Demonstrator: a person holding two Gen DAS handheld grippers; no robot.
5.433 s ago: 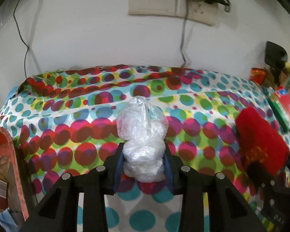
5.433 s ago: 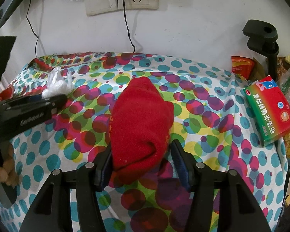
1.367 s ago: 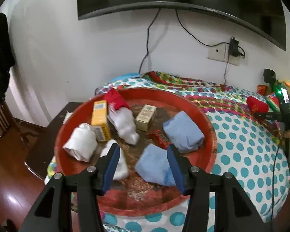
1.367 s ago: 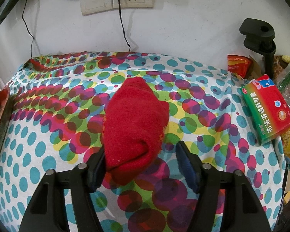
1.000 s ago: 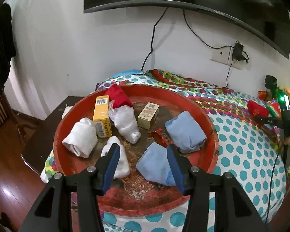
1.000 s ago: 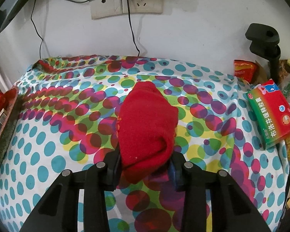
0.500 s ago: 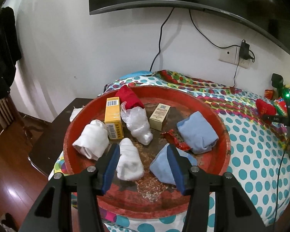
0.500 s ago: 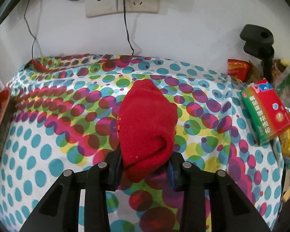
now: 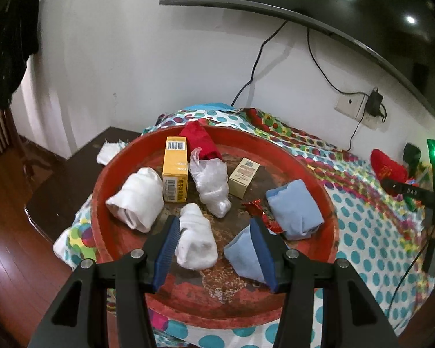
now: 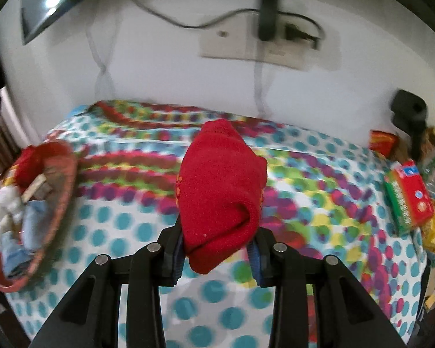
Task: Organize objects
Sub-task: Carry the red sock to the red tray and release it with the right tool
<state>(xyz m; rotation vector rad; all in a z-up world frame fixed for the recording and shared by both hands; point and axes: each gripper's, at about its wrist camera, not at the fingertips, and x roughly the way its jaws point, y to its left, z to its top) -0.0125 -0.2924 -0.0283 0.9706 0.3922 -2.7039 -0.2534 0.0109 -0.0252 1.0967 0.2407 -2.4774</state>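
A round red tray (image 9: 330, 232) with a raised rim sits on the tabletop (image 9: 371, 249) covered in a polka-dot cloth. Inside it lie a rolled white sock (image 9: 137, 200), a smaller white sock bundle (image 9: 195, 237), an upright-lying yellow carton with barcodes (image 9: 175, 172), a red folded sock (image 9: 200, 140) at the far rim, a crumpled clear plastic bag (image 9: 211, 184), a small beige box (image 9: 243, 177), a scrap of red foil wrapper (image 9: 259, 210) and two light-blue folded cloths, one on the right (image 9: 294, 208) and one nearer the camera (image 9: 243, 256). The left gripper (image 9: 214, 249) hovers above the tray's near side, its fingers spread with nothing between them. The right gripper (image 10: 217, 256) pinches a rolled red sock (image 10: 220, 191) by its lower end, held above the dotted cloth well right of the tray. A red-and-green box (image 10: 409, 197) lies at the tabletop's right edge.
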